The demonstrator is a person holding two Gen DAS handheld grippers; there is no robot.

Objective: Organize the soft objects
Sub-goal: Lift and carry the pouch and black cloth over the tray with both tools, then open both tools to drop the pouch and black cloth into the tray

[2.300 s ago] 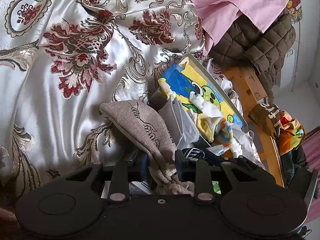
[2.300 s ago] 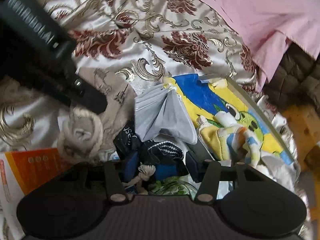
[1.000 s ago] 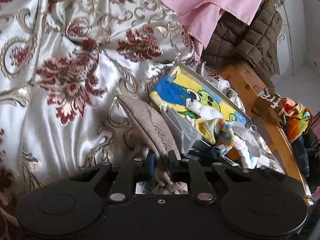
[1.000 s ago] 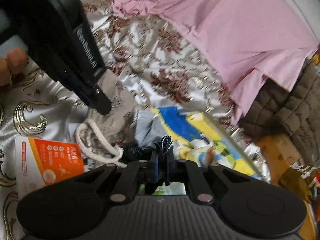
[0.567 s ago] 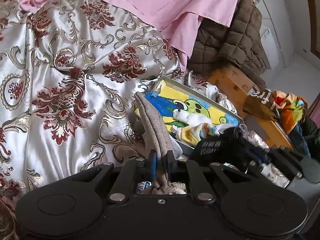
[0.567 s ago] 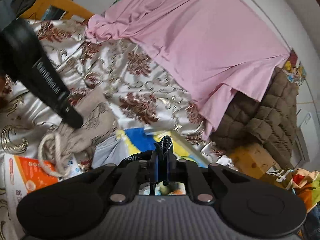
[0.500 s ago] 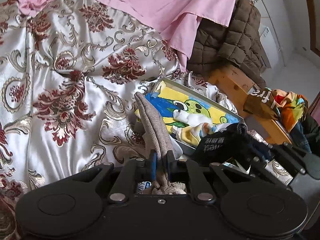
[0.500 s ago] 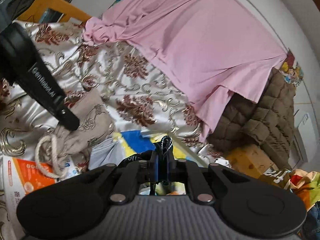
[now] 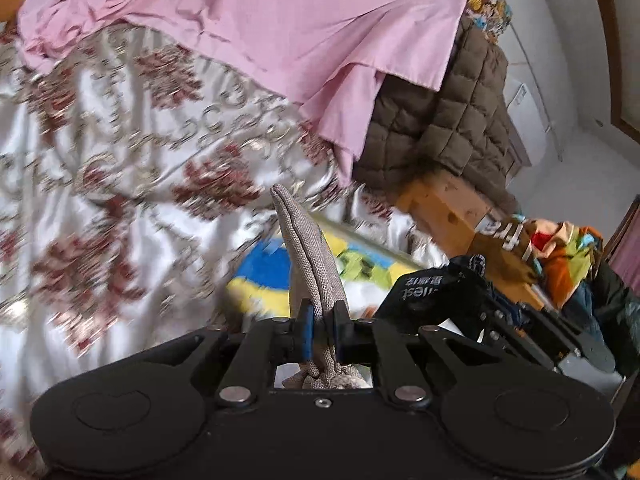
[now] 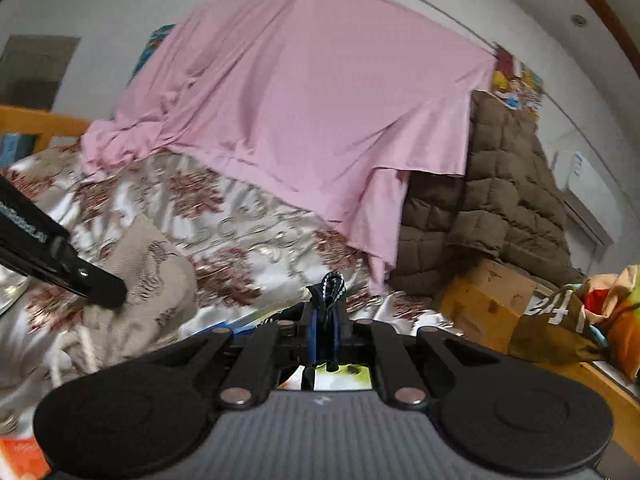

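Note:
My left gripper (image 9: 322,318) is shut on a beige woven drawstring bag (image 9: 310,248), which stands up edge-on between the pads; its rope end bunches below them. From the right wrist view the same bag (image 10: 154,280) hangs wide and flat under the left gripper's black finger (image 10: 96,286). My right gripper (image 10: 326,322) is shut on a dark navy cloth item with a dotted loop (image 10: 332,286) poking above the pads. In the left wrist view the right gripper (image 9: 492,316) holds that dark item with white lettering (image 9: 428,286) above a colourful cartoon box (image 9: 264,276).
A silver floral bedspread (image 9: 120,184) covers the bed, with a pink sheet (image 10: 320,92) draped behind. A brown quilted jacket (image 10: 500,200) hangs over a wooden bedpost (image 9: 444,208). Colourful clothes (image 9: 560,252) pile at the right. An orange packet corner (image 10: 20,456) shows at lower left.
Both grippers have risen from the pile and tilted toward level, carrying their items. The beige bag now hangs free of the bed, and the right gripper's dark item came up beside the left.

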